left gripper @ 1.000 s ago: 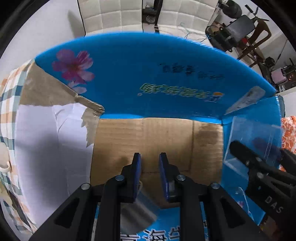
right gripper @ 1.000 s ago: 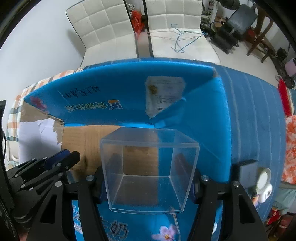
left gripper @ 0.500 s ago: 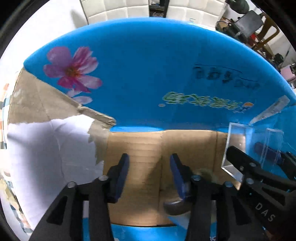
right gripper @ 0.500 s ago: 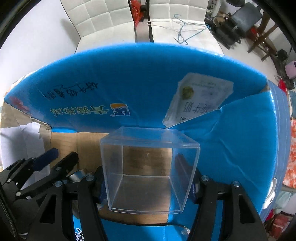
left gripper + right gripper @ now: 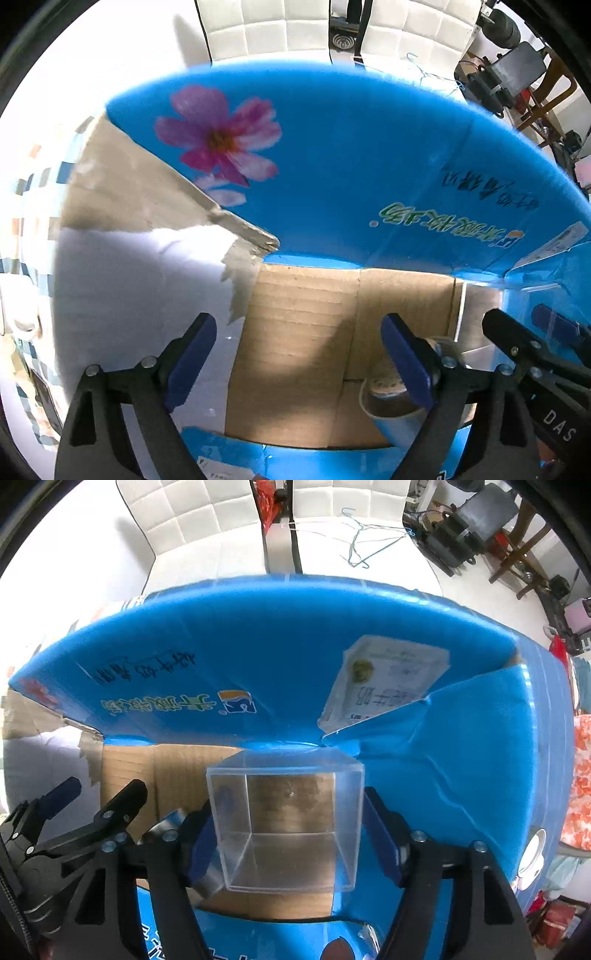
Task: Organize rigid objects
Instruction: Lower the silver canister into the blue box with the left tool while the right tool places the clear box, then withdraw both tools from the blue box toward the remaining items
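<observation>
Left tool [image 5: 299, 363] opening, nothing between pads; right tool [image 5: 286, 834] opening around clear box [image 5: 284, 819] inside carton [image 5: 295, 646]

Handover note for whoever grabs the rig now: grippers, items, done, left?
Left hand-held gripper: jaws opening, nothing between them, pointing down into the blue carton.
Metal cup: lying on the carton's cardboard floor by the left gripper's right finger.
Right hand-held gripper: jaws opening, clear plastic box between them, low in the carton's far right corner; pad contact unclear.
Done: cup in the carton.
Left: finish releasing the box, withdraw both.
</observation>
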Demonstrator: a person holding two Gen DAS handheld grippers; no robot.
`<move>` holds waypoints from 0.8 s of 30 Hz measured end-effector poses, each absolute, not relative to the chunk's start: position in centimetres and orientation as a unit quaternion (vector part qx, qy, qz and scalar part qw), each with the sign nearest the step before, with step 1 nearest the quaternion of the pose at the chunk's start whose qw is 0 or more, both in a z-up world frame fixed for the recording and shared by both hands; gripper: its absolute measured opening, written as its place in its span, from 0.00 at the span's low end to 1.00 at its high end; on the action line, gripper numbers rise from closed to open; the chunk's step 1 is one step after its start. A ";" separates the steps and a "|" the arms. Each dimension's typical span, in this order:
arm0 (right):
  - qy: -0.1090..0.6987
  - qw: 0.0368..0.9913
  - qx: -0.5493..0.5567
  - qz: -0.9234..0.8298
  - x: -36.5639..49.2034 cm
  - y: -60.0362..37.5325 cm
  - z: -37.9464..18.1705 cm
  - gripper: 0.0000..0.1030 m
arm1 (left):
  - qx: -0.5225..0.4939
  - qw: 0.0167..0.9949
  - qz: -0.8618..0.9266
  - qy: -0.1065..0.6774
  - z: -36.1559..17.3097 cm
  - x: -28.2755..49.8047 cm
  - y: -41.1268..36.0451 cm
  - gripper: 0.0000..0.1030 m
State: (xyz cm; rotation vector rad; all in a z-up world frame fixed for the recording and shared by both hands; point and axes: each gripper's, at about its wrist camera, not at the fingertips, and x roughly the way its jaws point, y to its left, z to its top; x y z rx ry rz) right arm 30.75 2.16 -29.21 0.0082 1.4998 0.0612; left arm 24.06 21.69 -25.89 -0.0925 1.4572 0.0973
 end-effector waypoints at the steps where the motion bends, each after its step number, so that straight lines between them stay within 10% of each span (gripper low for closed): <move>1: 0.681 0.731 0.004 0.030 30.7 2.1 -28.9 0.75 | -0.040 0.746 0.045 0.664 -25.5 24.0 21.8 0.90; 6: 0.674 0.738 0.010 0.037 29.5 1.0 -26.5 0.92 | -0.029 0.759 0.041 0.649 -22.3 23.5 20.9 0.90; 24: 0.598 0.799 -0.003 0.059 17.8 -2.1 -14.7 0.93 | -0.006 0.837 0.053 0.545 -10.2 15.5 16.8 0.90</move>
